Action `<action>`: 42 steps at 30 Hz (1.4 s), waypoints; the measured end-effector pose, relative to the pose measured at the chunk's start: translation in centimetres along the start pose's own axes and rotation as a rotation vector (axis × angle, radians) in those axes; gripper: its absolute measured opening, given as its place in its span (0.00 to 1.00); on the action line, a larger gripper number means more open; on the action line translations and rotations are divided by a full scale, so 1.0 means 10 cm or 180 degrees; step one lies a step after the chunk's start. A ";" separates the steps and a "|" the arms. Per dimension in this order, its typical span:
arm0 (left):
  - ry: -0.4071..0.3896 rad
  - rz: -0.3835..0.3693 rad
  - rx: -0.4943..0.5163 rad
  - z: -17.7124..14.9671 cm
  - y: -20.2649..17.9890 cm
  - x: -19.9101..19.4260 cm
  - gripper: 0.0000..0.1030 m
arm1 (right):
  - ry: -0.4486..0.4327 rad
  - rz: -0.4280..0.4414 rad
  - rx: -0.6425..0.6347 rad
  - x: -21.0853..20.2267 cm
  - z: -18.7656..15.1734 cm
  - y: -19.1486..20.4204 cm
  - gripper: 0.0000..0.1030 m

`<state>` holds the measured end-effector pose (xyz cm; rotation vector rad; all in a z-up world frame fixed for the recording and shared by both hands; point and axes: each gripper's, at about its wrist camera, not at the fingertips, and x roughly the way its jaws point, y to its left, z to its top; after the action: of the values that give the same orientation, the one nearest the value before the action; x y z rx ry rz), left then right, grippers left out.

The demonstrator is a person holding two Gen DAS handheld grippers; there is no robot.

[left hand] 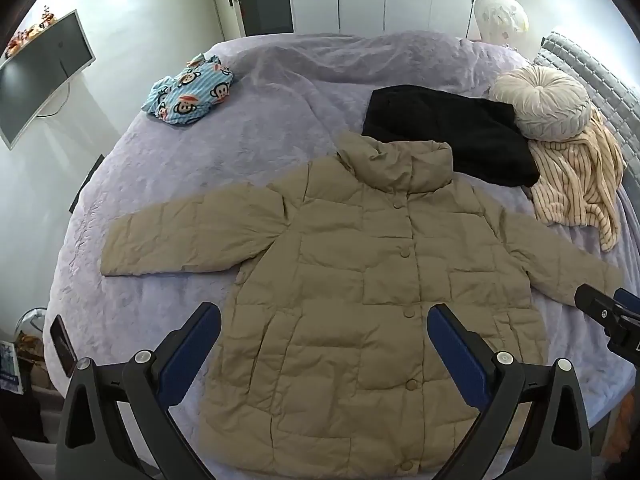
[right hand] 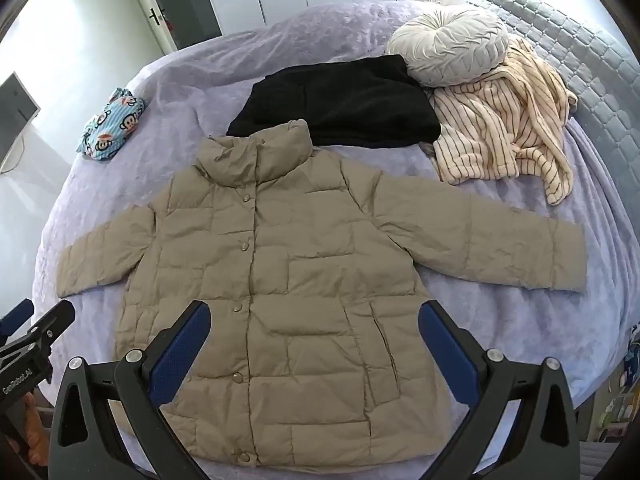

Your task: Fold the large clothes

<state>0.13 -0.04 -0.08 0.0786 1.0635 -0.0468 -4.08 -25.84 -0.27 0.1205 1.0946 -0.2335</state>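
We log 1 khaki jacket (left hand: 360,280) on the bed (left hand: 260,120), hem cut off at 6 o'clock; left gripper (left hand: 324,332) and right gripper (right hand: 314,328) both gape, empty.

Both wrist views look steeply down, sharing the jacket (left hand: 352,280).

A khaki quilted puffer jacket (left hand: 360,280) is laid flat, front up and snapped shut, sleeves spread wide, on the lavender bed (left hand: 260,128).

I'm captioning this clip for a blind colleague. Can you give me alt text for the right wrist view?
A tan puffer jacket lies buttoned and spread flat on a lavender bed, below the open right gripper. Behind it lie a black garment, a striped robe, a round cushion and a monkey-print bundle.
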 end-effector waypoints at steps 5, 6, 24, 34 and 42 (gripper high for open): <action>0.0017 -0.0008 0.0047 -0.01 0.00 0.08 1.00 | 0.0028 -0.0014 0.0040 0.03 0.01 -0.02 1.00; 0.0024 -0.0012 0.0052 -0.01 -0.02 0.10 1.00 | 0.0035 -0.0015 0.0043 0.04 0.02 -0.02 1.00; 0.0005 -0.0006 -0.0033 -0.02 0.02 0.12 1.00 | 0.0080 -0.0012 0.0019 0.10 0.05 0.02 1.00; 0.0030 -0.0091 -0.0081 -0.01 0.02 0.15 1.00 | 0.0079 -0.0024 0.0016 0.12 0.03 0.04 1.00; 0.0069 0.0034 -0.0021 -0.03 0.01 0.18 1.00 | 0.0075 -0.0024 0.0019 0.13 0.04 0.04 1.00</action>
<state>0.78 0.06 -1.76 0.0790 1.0847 -0.0327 -3.09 -25.67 -1.28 0.1249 1.1179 -0.2426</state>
